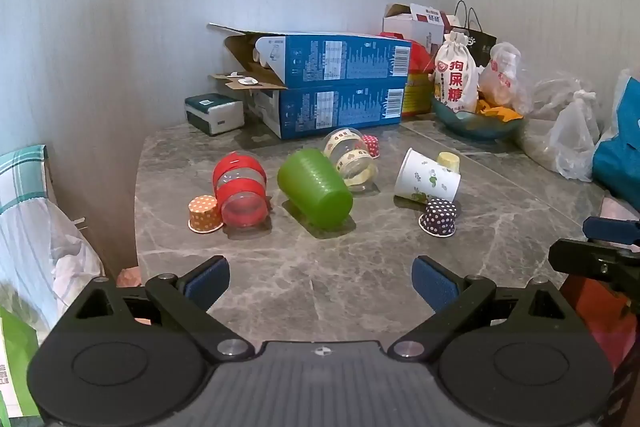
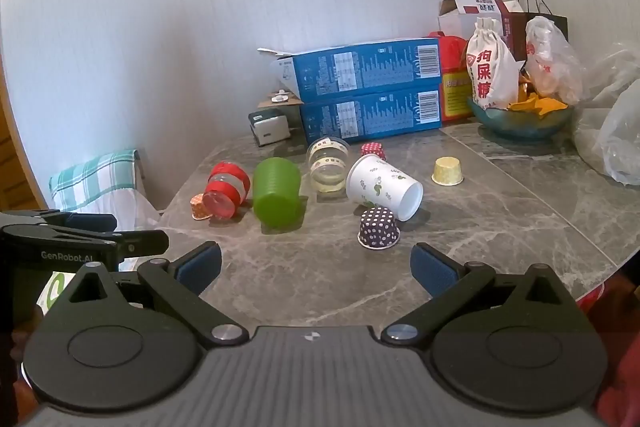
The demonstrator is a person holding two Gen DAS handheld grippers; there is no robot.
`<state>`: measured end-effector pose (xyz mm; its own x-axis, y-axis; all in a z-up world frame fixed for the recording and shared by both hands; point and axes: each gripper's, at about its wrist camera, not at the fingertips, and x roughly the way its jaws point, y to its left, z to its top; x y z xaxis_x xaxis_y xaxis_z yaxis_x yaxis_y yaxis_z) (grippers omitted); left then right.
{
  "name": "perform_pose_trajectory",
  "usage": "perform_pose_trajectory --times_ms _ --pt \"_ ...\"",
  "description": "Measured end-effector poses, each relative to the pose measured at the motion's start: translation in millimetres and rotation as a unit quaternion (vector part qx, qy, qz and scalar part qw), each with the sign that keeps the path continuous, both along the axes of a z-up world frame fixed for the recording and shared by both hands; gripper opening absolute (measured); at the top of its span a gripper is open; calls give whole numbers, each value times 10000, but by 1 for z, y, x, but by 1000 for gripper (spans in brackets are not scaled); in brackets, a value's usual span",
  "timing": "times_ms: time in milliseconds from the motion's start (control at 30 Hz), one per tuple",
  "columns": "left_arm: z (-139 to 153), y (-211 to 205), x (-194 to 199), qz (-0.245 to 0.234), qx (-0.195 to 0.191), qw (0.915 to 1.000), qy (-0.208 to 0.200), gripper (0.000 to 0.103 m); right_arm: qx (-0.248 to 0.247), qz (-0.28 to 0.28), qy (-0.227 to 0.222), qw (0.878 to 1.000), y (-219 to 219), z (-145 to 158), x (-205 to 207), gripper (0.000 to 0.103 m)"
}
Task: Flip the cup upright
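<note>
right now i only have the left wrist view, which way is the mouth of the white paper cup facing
observer: The white paper cup lies on its side, and its open mouth points toward the right wrist camera and a little to the right.
operator: is the yellow cup touching it
observer: No. The yellow cup stands mouth down, apart from it, with bare table showing between them.
operator: is the right claw open
observer: Yes. The right claw is open, and nothing sits between its fingers.
</note>
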<state>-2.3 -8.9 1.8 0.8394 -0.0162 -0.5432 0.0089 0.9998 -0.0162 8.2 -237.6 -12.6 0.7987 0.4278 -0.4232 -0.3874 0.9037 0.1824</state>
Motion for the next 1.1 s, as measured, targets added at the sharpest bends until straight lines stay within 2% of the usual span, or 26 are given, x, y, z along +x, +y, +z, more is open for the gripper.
perform_pose_trajectory --times_ms 1100 --pt "0 -2 1 -36 -29 10000 -3 99 -45 2 38 10000 0 -3 0 102"
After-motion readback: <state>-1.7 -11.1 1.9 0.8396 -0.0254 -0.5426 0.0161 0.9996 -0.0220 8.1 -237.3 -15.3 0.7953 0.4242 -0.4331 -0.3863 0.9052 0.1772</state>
